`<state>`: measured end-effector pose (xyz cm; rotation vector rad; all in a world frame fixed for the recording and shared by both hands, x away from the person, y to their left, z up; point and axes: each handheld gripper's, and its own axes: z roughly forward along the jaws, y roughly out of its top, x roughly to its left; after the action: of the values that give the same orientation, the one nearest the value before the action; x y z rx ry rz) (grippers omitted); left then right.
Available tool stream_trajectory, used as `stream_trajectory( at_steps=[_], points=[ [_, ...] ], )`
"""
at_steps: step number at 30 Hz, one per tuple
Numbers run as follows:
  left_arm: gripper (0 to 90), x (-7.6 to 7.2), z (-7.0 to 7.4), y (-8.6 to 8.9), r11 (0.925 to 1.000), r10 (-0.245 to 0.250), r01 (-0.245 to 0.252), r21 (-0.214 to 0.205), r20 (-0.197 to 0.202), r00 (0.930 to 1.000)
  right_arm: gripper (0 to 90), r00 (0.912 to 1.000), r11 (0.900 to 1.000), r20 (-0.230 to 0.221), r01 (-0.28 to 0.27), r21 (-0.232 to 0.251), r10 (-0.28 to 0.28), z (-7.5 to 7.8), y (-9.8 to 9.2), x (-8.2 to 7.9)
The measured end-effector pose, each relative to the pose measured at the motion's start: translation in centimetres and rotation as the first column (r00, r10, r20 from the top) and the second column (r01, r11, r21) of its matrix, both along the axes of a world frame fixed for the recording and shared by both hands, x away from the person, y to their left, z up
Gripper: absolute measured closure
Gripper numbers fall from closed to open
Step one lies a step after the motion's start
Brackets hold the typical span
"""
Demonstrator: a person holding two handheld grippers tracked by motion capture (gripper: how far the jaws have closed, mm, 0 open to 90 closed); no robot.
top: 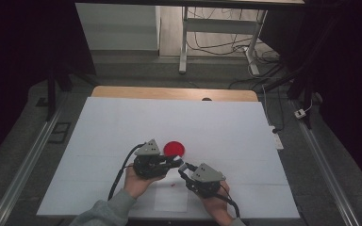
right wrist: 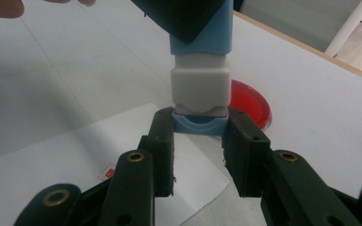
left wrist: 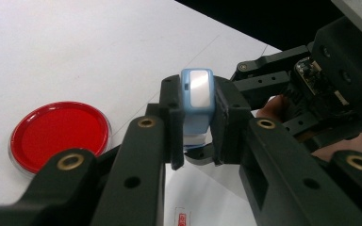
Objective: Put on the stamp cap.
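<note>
The stamp (left wrist: 197, 106) sits between the left gripper (top: 175, 162) and right gripper (top: 185, 168), above the paper sheet (top: 171, 197). The dish (top: 174, 149) lies on the table (top: 217, 127), just beyond them.

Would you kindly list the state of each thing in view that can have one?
Blue stamp: held off the table in the left claw, its blue cap pulled partly off, white inner body exposed.
Left claw: shut on the stamp's body.
Right claw: shut on the blue cap.
Red dish: flat on the table.
Paper sheet: flat, with a small red mark.
</note>
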<state>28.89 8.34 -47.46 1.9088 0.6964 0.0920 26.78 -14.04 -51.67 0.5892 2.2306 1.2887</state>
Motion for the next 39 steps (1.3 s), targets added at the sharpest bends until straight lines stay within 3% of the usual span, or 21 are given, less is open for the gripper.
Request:
stream_trajectory(
  at_steps=[39],
  points=[
    [76.1,0.11,-0.17,0.18,0.9984,0.007,-0.009,-0.055,-0.038,0.9993,65.2,0.999,0.9999,0.043,0.016,-0.004,-0.016,0.07,-0.1,-0.19]
  ],
)
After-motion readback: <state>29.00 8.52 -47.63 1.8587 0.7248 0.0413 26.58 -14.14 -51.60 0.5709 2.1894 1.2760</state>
